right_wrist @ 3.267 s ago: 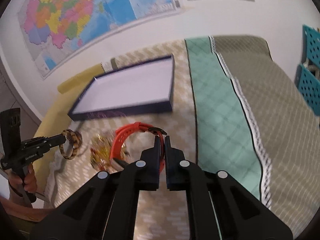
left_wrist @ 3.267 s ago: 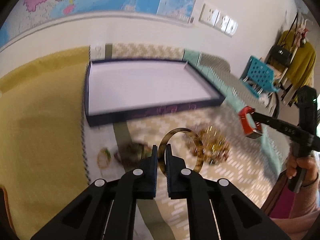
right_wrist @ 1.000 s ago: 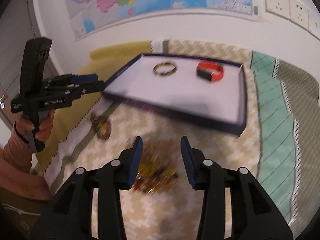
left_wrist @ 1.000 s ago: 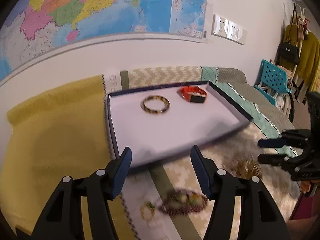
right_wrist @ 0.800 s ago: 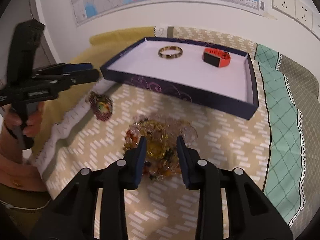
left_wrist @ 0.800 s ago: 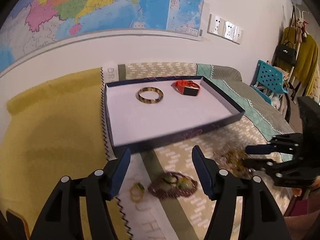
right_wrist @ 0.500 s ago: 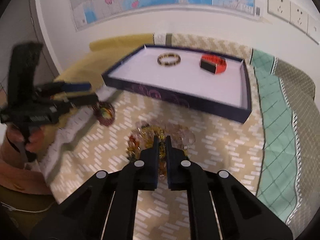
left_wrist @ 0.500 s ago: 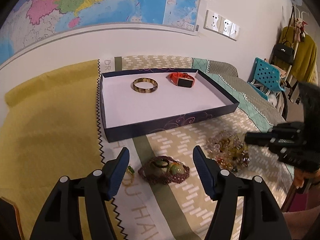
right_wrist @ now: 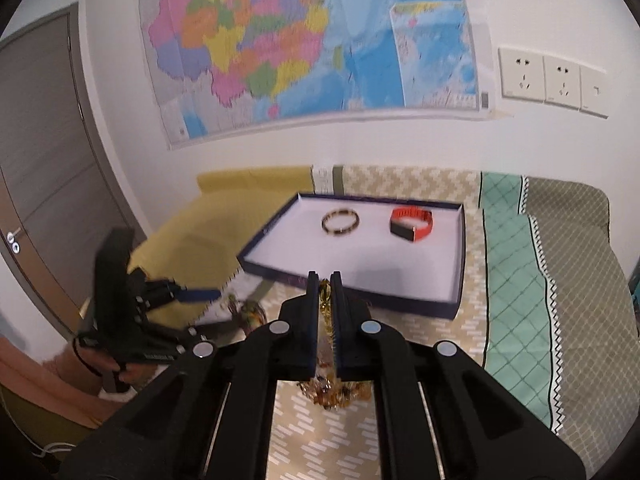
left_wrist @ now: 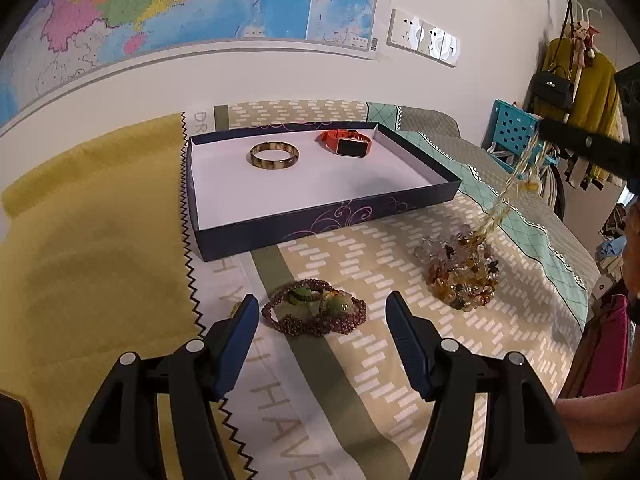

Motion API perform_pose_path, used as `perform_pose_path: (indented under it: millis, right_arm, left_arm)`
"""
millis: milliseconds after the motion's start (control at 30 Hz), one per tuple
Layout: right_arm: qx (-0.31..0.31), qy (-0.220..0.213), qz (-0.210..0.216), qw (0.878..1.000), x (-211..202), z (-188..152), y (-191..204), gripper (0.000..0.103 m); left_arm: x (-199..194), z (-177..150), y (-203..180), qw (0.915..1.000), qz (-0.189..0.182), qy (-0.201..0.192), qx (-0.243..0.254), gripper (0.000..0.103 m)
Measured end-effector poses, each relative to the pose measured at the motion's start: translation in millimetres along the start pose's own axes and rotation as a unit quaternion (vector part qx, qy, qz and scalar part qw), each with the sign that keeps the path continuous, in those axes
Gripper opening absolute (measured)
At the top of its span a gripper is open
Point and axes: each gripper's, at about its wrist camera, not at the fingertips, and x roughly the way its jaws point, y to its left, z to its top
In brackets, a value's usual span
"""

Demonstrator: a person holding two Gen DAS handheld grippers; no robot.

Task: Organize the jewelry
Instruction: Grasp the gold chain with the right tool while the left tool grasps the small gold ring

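A dark blue tray point(left_wrist: 320, 222) with a white floor holds a tortoiseshell bangle point(left_wrist: 274, 155) and an orange watch point(left_wrist: 346, 144); both also show in the right wrist view, the bangle point(right_wrist: 340, 221) and the watch point(right_wrist: 412, 223). My left gripper point(left_wrist: 318, 312) is open, just in front of a maroon bead necklace with green stones point(left_wrist: 314, 312). My right gripper point(right_wrist: 325, 284) is shut on an amber bead necklace point(left_wrist: 462, 270), lifting one strand point(left_wrist: 516, 178) while most beads lie heaped on the cloth.
The patchwork cloth point(left_wrist: 96, 240) covers the table, yellow on the left, teal and grey on the right. A wall with a map point(right_wrist: 304, 40) stands behind the tray. A blue crate point(left_wrist: 514, 128) and hanging clothes are at the far right.
My right gripper closed on the amber bead necklace and rose, pulling a strand up. My left gripper stayed open and came down toward the maroon necklace.
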Motion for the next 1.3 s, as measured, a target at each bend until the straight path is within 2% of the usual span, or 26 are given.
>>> perform_pose_path:
  millis: [267, 333, 467, 700, 900, 1067, 1167, 1300]
  right_arm:
    - [0.003, -0.082, 0.009, 0.997, -44, 32, 4, 0.006]
    - [0.004, -0.094, 0.016, 0.995, -52, 37, 3, 0.006]
    - [0.002, -0.11, 0.003, 0.994, -63, 43, 2, 0.006]
    - [0.013, -0.096, -0.005, 0.995, -60, 39, -6, 0.006]
    - [0.022, -0.074, -0.004, 0.997, -48, 32, -11, 0.006]
    - [0.033, -0.057, -0.005, 0.998, -36, 23, -17, 0.006]
    - [0.038, -0.048, -0.002, 0.998, -30, 19, -19, 0.006]
    - [0.042, -0.04, 0.001, 0.998, -25, 17, -21, 0.006]
  left_arm:
    - [0, -2, -8, 0.9998, -0.016, -0.001, 0.01, 0.063]
    - [1, -3, -8, 0.9998, -0.016, 0.0, 0.01, 0.063]
    - [1, -7, 0, 0.9999, -0.011, 0.006, 0.0, 0.063]
    - [2, -8, 15, 0.9998, 0.007, 0.014, -0.01, 0.061]
    - [-1, -5, 23, 0.9997, 0.023, 0.01, -0.009, 0.056]
    - [2, -4, 34, 0.9991, 0.035, 0.018, -0.017, 0.05]
    - [5, -3, 43, 0.9983, 0.046, 0.028, -0.021, 0.042]
    - [11, -2, 49, 0.9979, 0.047, 0.041, -0.017, 0.039]
